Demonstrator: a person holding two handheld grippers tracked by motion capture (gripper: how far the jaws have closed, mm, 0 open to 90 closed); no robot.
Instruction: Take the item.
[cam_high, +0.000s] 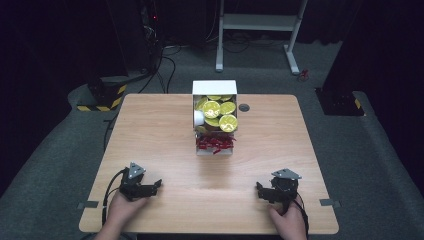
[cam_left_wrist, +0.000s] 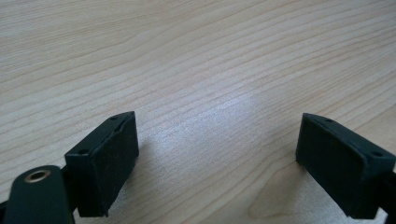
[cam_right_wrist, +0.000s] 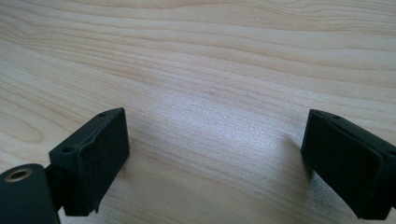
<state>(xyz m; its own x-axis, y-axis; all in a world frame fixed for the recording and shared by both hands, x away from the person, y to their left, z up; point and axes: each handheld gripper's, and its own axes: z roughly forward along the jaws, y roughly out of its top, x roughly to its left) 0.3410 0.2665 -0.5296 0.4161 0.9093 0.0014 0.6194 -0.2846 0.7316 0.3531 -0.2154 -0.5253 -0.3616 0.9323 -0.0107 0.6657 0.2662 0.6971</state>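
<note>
Table (cam_high: 165, 150): light wood-grain top, rounded corners, seen from above; bare wood under both grippers in the gripper views.
White box (cam_high: 215, 88): stands at the far middle of the table, long side running away from the person; split into a far and a near compartment.
Yellow-green lidded cups (cam_high: 220, 114): piled in the far compartment of the white box, round lids up or tilted; one white cup side shows at the left of the pile.
Red pieces (cam_high: 215, 143): small red items heaped in the near compartment of the white box; too small to tell what they are.
Left gripper (cam_high: 155, 185): held in the person's left hand (cam_high: 122, 207) at the near left of the table, well apart from the white box; jaws spread wide with nothing between them, only wood grain, as the left gripper view (cam_left_wrist: 217, 154) shows.
Right gripper (cam_high: 260, 190): held in the person's right hand (cam_high: 289, 220) at the near right, well apart from the box; jaws spread wide and empty, as the right gripper view (cam_right_wrist: 215, 154) shows.
Round dark spot (cam_high: 244, 107): on the tabletop just right of the box.
</note>
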